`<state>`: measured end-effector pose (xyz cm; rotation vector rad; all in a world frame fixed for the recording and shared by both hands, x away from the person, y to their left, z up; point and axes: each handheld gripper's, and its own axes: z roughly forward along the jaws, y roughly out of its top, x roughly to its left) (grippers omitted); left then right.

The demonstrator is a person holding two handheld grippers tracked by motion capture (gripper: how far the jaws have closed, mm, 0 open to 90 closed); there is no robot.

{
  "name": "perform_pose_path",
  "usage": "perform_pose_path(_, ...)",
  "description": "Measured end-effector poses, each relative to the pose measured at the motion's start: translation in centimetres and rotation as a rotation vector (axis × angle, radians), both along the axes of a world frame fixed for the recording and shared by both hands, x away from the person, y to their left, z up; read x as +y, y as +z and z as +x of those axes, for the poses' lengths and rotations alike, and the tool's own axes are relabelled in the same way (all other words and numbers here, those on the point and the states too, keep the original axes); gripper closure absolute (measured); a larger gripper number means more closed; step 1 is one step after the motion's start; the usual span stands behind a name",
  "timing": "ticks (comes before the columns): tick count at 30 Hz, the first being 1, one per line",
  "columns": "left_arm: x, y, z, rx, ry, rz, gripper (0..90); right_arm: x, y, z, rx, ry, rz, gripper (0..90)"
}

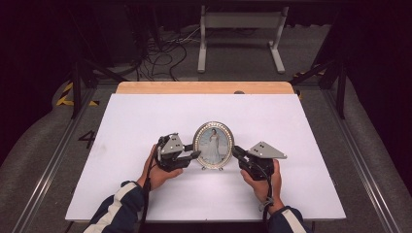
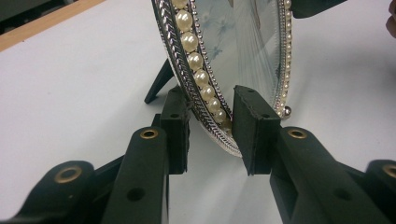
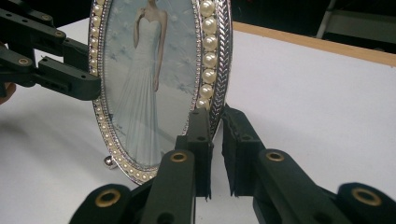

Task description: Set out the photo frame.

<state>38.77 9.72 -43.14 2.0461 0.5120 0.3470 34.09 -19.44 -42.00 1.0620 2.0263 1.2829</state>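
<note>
Frame (image 1: 213, 144), an upright oval with a silvery rim, stands near the middle of the white sheet (image 1: 126, 126) covering the table in the high view, closer to the person's side. It holds a photo of a figure in a long white dress. The left gripper (image 1: 196, 154) meets its left edge and the right gripper (image 1: 235, 151) its right edge, each held by a hand coming from below (striped sleeves at the wrists). A strip of bare wood (image 1: 204, 88) shows along the table's far edge.

In the left gripper view, the two blocky black jaws straddle the frame's lower rim: a row of round pearl beads sits beside a braided metal band, and the glass looks smooth and glossy. One pad presses the back, the other the front, so the gripper grasps the frame. A dark prop leg (image 2: 159, 84) slants behind.

In the right gripper view, the jaws are clamped on the opposite rim, the inner pad on the pearl edge. A small ball foot (image 3: 109, 161) rests on the matte sheet.
</note>
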Motion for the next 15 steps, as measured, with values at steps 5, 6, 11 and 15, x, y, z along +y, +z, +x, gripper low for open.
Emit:
perform_pose_path(5,0.33,0.22,-0.14,-0.013,0.004,-0.006,64.0,-0.12,0.20,-0.17,-0.005,0.009,-0.003,81.7)
perform_pose_path(6,0.44,0.28,-0.18,-0.015,0.007,-0.004,64.0,-0.12,0.20,-0.17,-0.005,0.009,-0.003,81.7)
perform_pose_path(11,0.80,0.60,-0.46,-0.039,0.005,0.005,65.1,-0.03,0.19,-0.21,-0.013,0.022,-0.034,79.8)
perform_pose_path(15,0.92,0.74,-0.74,-0.053,-0.009,0.038,66.2,0.12,0.16,-0.20,-0.034,0.047,-0.085,75.8)
